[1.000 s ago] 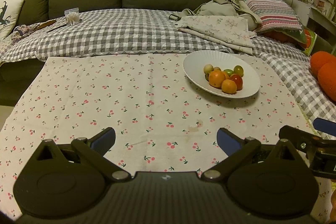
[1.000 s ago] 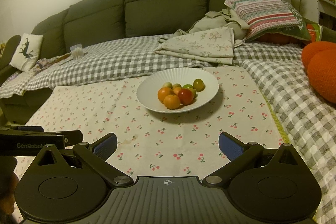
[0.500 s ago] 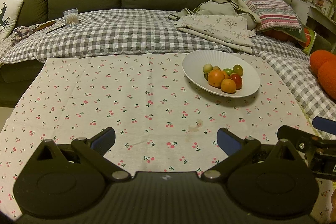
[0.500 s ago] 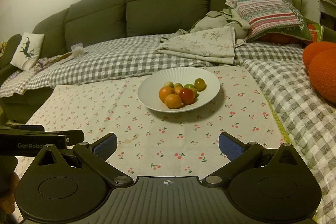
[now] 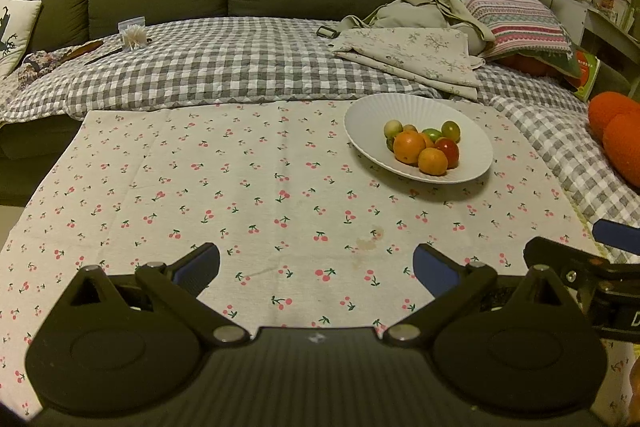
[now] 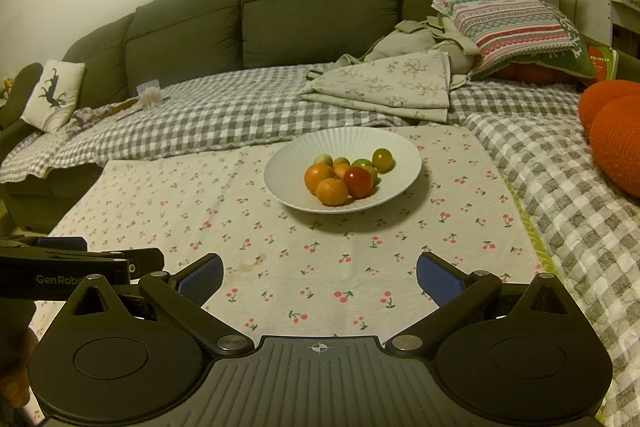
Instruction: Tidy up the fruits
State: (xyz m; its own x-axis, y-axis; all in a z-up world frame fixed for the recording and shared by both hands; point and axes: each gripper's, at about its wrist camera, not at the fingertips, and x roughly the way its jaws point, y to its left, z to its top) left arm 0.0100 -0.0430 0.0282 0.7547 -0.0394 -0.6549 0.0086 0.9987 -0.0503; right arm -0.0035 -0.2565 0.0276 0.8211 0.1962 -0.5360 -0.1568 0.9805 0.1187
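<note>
Both grippers are hovering low over the near edge of the cherry-print cloth (image 6: pixel 280 227), side by side, w/ nothing between their fingers. The fruit's all sitting together in the white ribbed plate (image 6: pixel 404 151) toward the far right of the cloth: two oranges (image 6: pixel 332 191) at the front, a red tomato-like one (image 6: pixel 359 181) touching them, a few small greenish ones (image 6: pixel 382 159) behind. No loose fruit is showing on the cloth in either view, so this is fitting two readings: fruit gathered and done, or a pile waiting to be sorted out of the plate; can't tell which. The relation that's mattering: from the right gripper (image 6: pixel 320 279) the plate is lying almost straight ahead, a touch to the right of centre, well apart from the blue pads. From the left gripper (image 5: pixel 316 269) the same plate (image 5: pixel 364 119) is sitting ahead and off to the right, so the right one is looking better lined up and prob. nearer. The fruit's roundish, no real long axis, so approach angle shouldn't matter much; the plate rim facing the fingers is the thing to clear. Fingers: both pairs are spread wide, blue pads (image 6: pixel 202 281) far apart, gripping nothing, touching nothing I can see. The right gripper's tip is poking into the left cam's right edge, and vice versa, so they're close neighbours.
</note>
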